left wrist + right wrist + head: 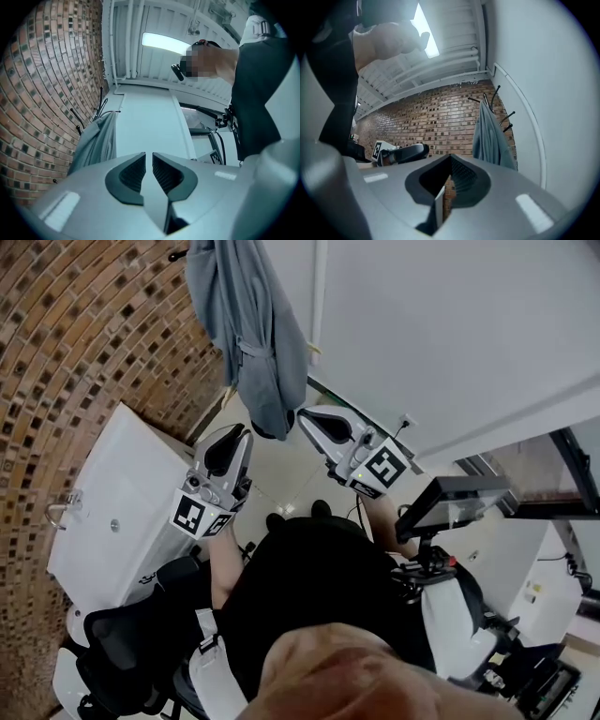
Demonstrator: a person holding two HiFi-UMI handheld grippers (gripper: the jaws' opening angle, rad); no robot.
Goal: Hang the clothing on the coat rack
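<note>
A grey-blue garment hangs from the coat rack's dark hooks in the corner where the brick wall meets the white wall. It also shows as draped cloth in the left gripper view, and in the right gripper view it hangs under the hooks. My left gripper is shut with nothing in it, below and left of the garment's hem. My right gripper is shut and empty too, just right of the hem. Neither touches the cloth.
A white cabinet stands against the brick wall at the left. A black chair sits below it. Dark equipment on a stand and white machines fill the right side. The person's black-clad torso is below.
</note>
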